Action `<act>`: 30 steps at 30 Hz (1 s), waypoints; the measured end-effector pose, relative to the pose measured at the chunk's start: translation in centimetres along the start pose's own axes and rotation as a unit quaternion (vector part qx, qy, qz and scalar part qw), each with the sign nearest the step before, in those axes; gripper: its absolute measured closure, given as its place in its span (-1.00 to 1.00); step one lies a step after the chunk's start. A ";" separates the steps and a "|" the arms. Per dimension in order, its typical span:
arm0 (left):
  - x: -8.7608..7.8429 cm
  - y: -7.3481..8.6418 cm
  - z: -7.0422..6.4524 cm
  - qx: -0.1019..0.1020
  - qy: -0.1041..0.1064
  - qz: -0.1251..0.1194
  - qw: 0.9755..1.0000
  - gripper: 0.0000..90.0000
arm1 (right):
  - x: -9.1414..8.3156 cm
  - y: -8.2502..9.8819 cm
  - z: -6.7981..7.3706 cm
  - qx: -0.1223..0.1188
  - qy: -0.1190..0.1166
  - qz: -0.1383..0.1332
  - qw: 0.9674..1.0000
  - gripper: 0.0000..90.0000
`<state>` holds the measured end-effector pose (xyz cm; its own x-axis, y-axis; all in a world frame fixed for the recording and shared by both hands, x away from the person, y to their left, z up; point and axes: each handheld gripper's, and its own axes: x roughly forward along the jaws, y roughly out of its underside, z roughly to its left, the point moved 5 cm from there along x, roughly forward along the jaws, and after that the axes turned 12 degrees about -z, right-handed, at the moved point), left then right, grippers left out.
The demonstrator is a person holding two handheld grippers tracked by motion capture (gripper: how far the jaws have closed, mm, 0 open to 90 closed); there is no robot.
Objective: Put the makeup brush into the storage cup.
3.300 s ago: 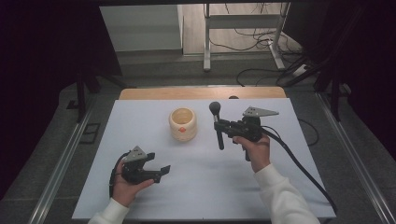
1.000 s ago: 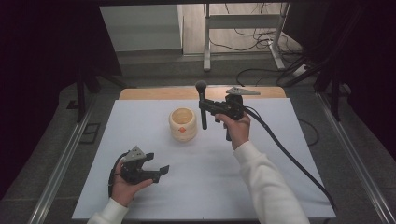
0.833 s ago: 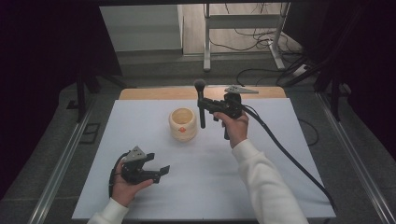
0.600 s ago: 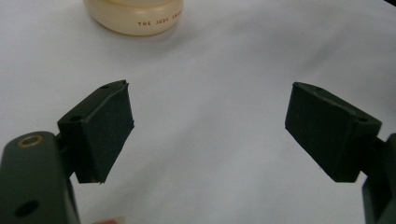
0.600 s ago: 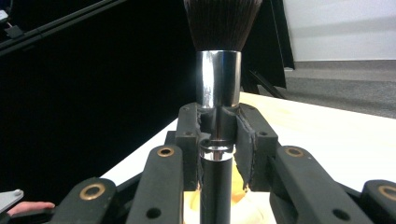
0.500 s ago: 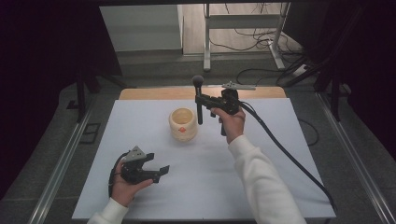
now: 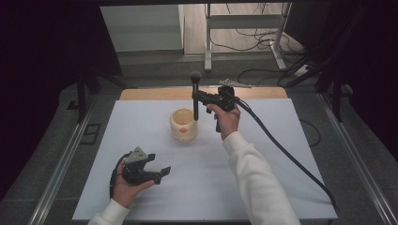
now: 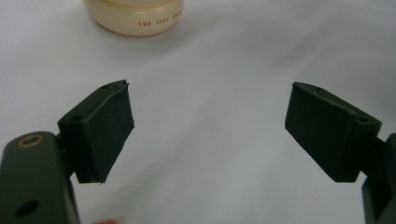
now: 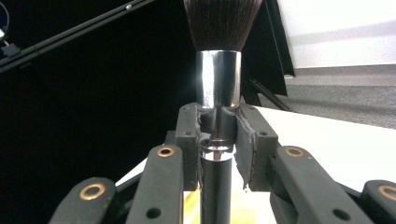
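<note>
Brush-stowing was the work in hand, and the widest thing under it was the white table (image 7: 263, 178), which spread beneath both claws. On it, just below and a little to the left of the right claw (image 7: 196, 96) in the high view, stood the cream cup (image 7: 184, 125), upright with its mouth open to the top. The left claw (image 7: 162, 172) rested low on the table, well apart from the cup and nearer the person; its gripper view showed the pads (image 8: 100, 130) spread wide with only bare cloth between them and the cup's base (image 8: 133, 16) some way ahead.

The right claw was clamped tight on the makeup brush (image 7: 195, 96). In its own view the two pads pinched the dark handle just under the silver ferrule (image 9: 218, 79), bristles (image 9: 222, 21) above the grip and the handle running down below it. The brush hung upright, and its lower end appeared level with the cup's rim, at the cup's right edge; whether the tip was already inside the mouth could not be told.

Judged from that, the step was the carry-over to the cup, nearly finished. The next move would call for centring the handle over the mouth, lowering it straight without knocking the rim or tipping the light cup, and only then letting the pads part.
</note>
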<state>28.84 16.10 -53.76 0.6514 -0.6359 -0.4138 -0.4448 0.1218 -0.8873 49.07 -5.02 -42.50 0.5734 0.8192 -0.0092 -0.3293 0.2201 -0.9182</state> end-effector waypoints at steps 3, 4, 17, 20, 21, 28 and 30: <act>0.0 0.0 0.0 0.000 0.000 0.002 1.000 -0.65 | 0.6 0.0 -0.1 0.005 0.000 -0.007 1.000 0.60; 0.1 0.1 0.0 0.000 0.001 0.002 1.000 -0.65 | 0.8 0.1 -0.2 0.004 0.000 -0.008 1.000 0.60; 0.0 0.1 0.1 -0.002 0.003 0.003 1.000 -0.65 | 3.3 1.4 -0.3 0.024 0.003 -0.009 1.000 0.60; 0.0 0.2 0.2 -0.003 0.003 0.004 1.000 -0.65 | 3.7 1.7 -0.3 0.028 0.004 -0.010 1.000 0.60; 0.0 0.2 0.2 -0.003 0.003 0.004 1.000 -0.65 | 3.7 1.8 -0.4 0.026 0.005 -0.008 1.000 0.60; 0.0 0.2 0.2 -0.004 0.002 0.004 1.000 -0.65 | 4.0 2.9 -0.5 0.013 0.009 0.008 1.000 0.60; 0.0 0.2 0.2 -0.002 0.003 0.005 1.000 -0.65 | 4.0 3.3 -0.5 0.008 0.009 0.015 1.000 0.60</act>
<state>28.87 16.25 -53.98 0.6433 -0.6391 -0.4217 -0.4540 0.1250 -0.8822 50.69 -1.30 -45.80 0.5774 0.8153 -0.0438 -0.3576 0.2042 -0.9113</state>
